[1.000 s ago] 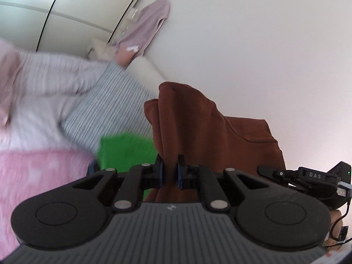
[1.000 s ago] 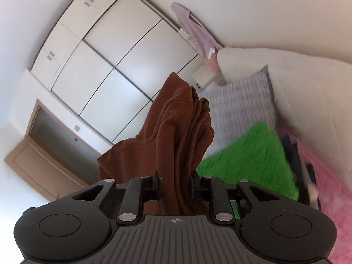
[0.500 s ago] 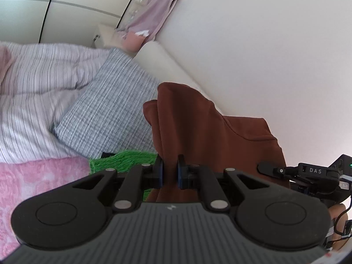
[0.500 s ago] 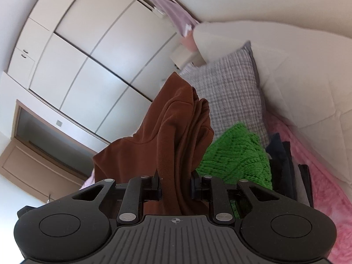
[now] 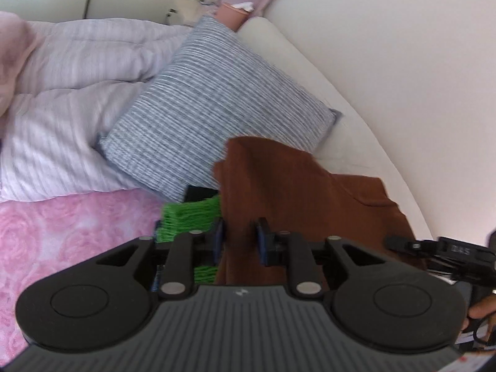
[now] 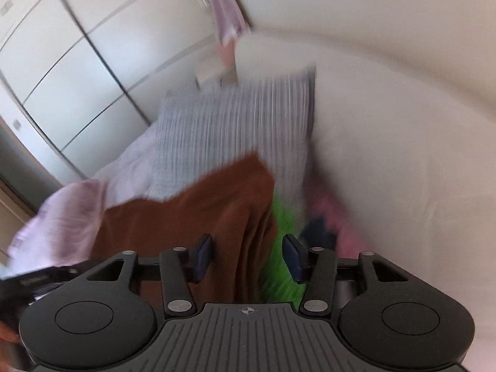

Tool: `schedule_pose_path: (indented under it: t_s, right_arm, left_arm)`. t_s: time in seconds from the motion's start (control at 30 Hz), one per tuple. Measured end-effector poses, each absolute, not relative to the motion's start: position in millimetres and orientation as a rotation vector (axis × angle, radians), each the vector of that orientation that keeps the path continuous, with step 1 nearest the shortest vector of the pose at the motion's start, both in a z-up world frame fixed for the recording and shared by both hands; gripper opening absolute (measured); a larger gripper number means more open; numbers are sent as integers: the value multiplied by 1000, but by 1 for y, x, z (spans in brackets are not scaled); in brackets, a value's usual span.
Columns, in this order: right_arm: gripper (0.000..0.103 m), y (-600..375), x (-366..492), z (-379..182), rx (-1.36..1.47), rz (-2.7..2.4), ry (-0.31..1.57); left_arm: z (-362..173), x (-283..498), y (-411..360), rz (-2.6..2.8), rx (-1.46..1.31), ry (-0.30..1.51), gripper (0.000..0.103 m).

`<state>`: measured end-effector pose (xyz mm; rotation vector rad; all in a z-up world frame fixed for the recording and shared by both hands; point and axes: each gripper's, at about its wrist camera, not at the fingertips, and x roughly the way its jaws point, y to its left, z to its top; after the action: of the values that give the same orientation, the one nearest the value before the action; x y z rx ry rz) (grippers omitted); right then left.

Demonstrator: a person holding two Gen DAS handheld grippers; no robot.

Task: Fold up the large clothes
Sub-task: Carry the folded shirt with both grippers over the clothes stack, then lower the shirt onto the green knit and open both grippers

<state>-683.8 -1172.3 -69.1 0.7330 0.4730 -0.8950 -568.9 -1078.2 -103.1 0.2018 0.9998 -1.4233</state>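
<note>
A brown garment [image 5: 294,192] hangs forward from my left gripper [image 5: 240,243], down over a green knitted garment [image 5: 189,217] on the bed. The left jaws are opening, with brown cloth loose in the gap between them. In the right wrist view, which is blurred by motion, the same brown garment [image 6: 192,217] lies between the pads of my right gripper [image 6: 248,257]. Those jaws are also opening and stand wide. The right pad is clear of the cloth, and the green knit [image 6: 282,266] shows beside it.
A grey striped pillow [image 5: 217,108] leans on the cream headboard [image 5: 310,71] just behind the clothes. A lilac striped duvet [image 5: 68,93] and pink blanket [image 5: 71,232] lie at left. Dark folded clothes [image 6: 319,232] sit beside the green knit. White wardrobe doors [image 6: 62,62] are beyond.
Both grippers have sunk toward the bed and tipped downward, and the brown garment came down with them. Both pairs of jaws have spread apart, the right far more, loosening the cloth.
</note>
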Motion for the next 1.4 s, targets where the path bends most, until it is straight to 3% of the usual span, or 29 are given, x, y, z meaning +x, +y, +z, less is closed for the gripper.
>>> schedule_pose_path:
  t_s: [0.2, 0.3, 0.5, 0.73, 0.83, 1.0, 1.17, 1.3, 1.4]
  right_arm:
    - [46, -1152, -656, -49, 430, -968, 415]
    - [39, -1150, -633, -68, 364, -975, 460]
    - [37, -1147, -623, -118, 310, -1036, 585]
    - [37, -1124, -646, -84, 342, -1057, 524]
    - [37, -1087, -668, -64, 408, -1027, 462]
    - [37, -1029, -676, -63, 432, -985, 482]
    - [37, -1022, -655, -90, 381, -980, 590]
    - [37, -1018, -656, -72, 414, -996, 605]
    - [43, -1004, -664, -61, 425, -1017, 595]
  left_arm:
    - [-70, -579, -1079, -1409, 186, 791, 19]
    - [-65, -601, -1094, -1470, 231, 708, 19]
    - [-124, -612, -1117, -1440, 333, 739, 19]
    - [-119, -607, -1107, -1446, 332, 720, 17]
    - [-96, -603, -1082, -1466, 269, 756, 30]
    - [-80, -624, -1028, -1518, 307, 758, 35]
    - [-101, -644, -1017, -1472, 411, 808, 39]
    - [-98, -649, -1015, -1438, 439, 797, 40]
    - [-82, -654, -1003, -1442, 463, 757, 47]
